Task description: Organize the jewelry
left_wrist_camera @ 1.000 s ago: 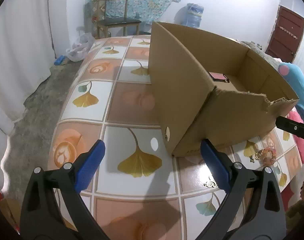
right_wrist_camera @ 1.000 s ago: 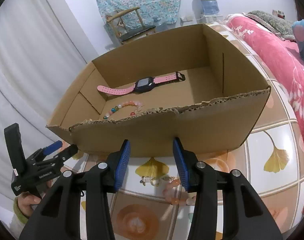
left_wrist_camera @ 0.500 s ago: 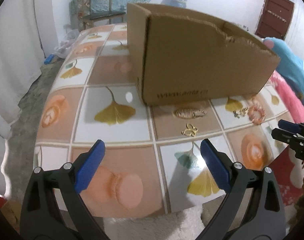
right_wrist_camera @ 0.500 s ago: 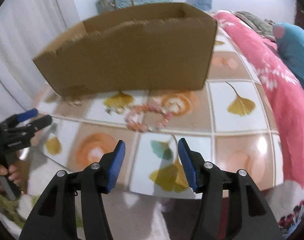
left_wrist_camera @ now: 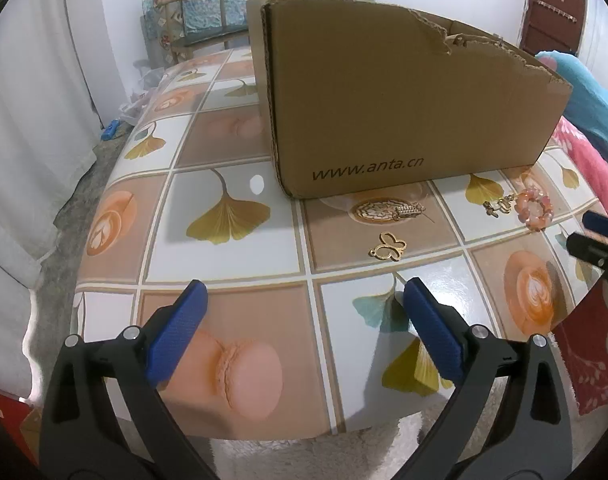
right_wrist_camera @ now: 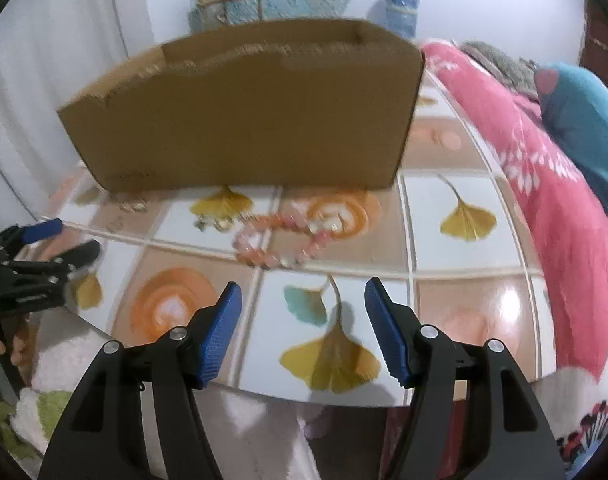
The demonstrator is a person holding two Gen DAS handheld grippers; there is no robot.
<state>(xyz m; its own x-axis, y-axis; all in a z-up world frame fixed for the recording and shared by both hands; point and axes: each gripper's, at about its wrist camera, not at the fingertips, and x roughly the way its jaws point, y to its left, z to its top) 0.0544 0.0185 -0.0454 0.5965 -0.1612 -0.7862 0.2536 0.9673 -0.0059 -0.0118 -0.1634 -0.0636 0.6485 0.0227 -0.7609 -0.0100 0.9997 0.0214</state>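
Left gripper (left_wrist_camera: 302,306) and right gripper (right_wrist_camera: 303,306): fingers standing apart, gripping nothing, the right pair having just been widening. Butterfly charm (left_wrist_camera: 389,246), oval brooch (left_wrist_camera: 384,209), bead bracelet (right_wrist_camera: 282,240): lying on the counter (left_wrist_camera: 232,264). Cardboard box (left_wrist_camera: 404,120): sitting farther, contents hidden.

Both wrists face cardboard box (left_wrist_camera: 404,92); angled down
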